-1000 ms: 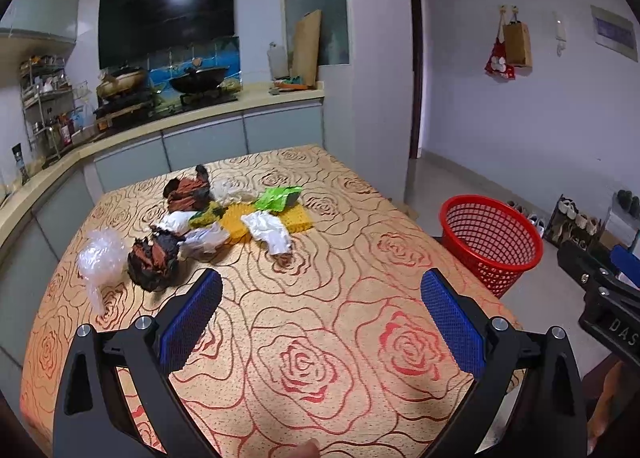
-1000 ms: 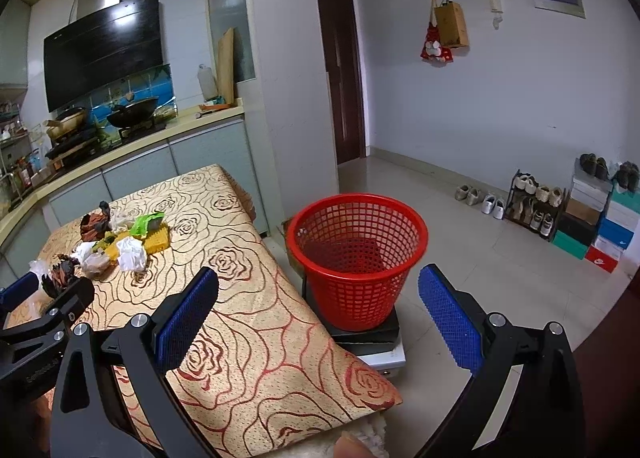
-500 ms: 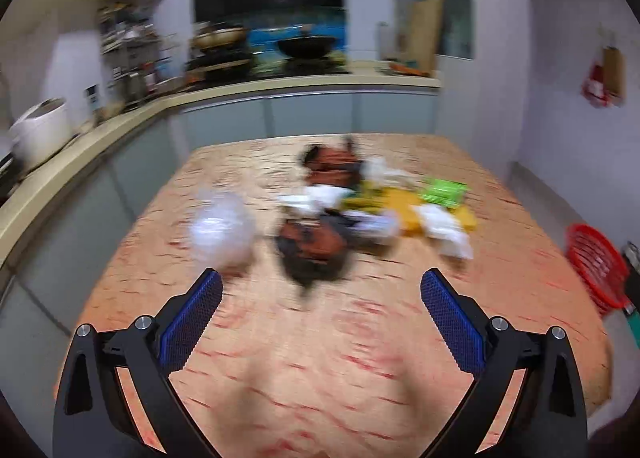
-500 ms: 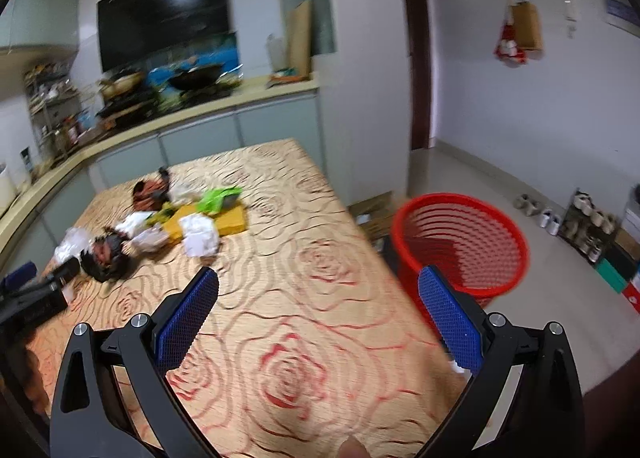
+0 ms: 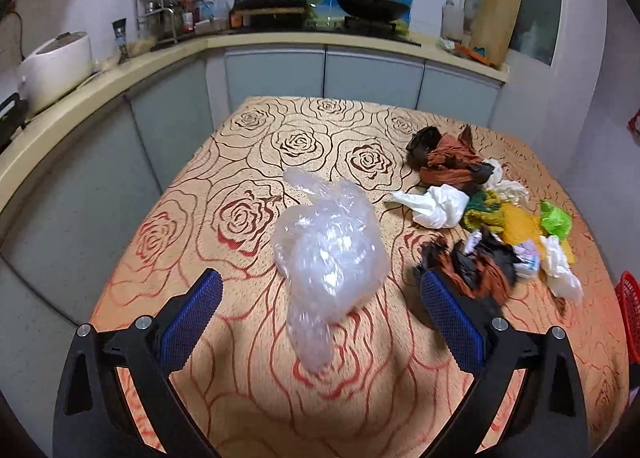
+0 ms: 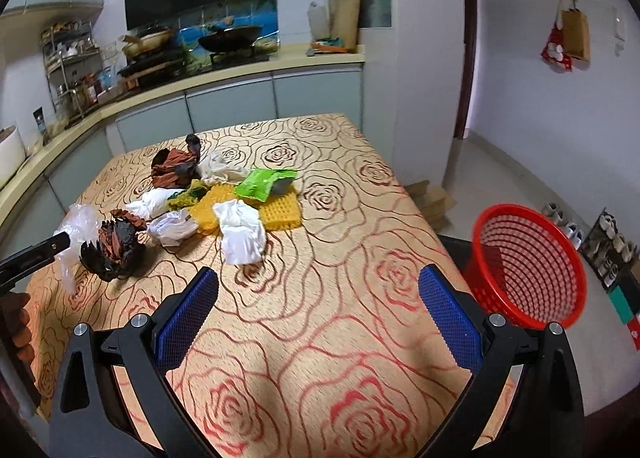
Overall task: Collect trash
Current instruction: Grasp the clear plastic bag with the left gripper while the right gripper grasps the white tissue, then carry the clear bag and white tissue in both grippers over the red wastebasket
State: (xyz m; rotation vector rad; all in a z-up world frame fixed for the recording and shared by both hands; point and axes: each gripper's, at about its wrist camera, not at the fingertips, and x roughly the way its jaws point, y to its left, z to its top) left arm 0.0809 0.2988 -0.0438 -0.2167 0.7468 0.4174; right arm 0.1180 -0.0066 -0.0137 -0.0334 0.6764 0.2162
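Left wrist view: my left gripper (image 5: 320, 322) is spread wide, pads (image 5: 188, 322) either side of a crumpled clear plastic bag (image 5: 328, 254) on the rose-patterned tablecloth (image 5: 240, 193); the bag sits between the fingers, touched by neither. To its right, a brown-and-black wrapper wad (image 5: 476, 266) lies just beside my right-hand pad. Beyond it: white tissue (image 5: 436, 205), a second brown wad (image 5: 444, 161), yellow mesh pad (image 5: 520, 225), green packet (image 5: 554, 219). Red basket (image 5: 628, 314) clipped at frame's right edge. Right wrist view: my right gripper (image 6: 318, 322) also spread, nothing between the pads, hovering over bare tablecloth (image 6: 320, 298). Trash clustered mid-table ahead: green packet (image 6: 264, 183) on the yellow mesh pad (image 6: 280, 209), crumpled white tissue (image 6: 240, 232) nearest me, brown wad (image 6: 114, 242) far left beside the clear bag (image 6: 78, 232). Left gripper's fingertip (image 6: 48, 244) at the bag there. Red basket (image 6: 528, 266) stands off the table's right edge, on a low stand on the floor.
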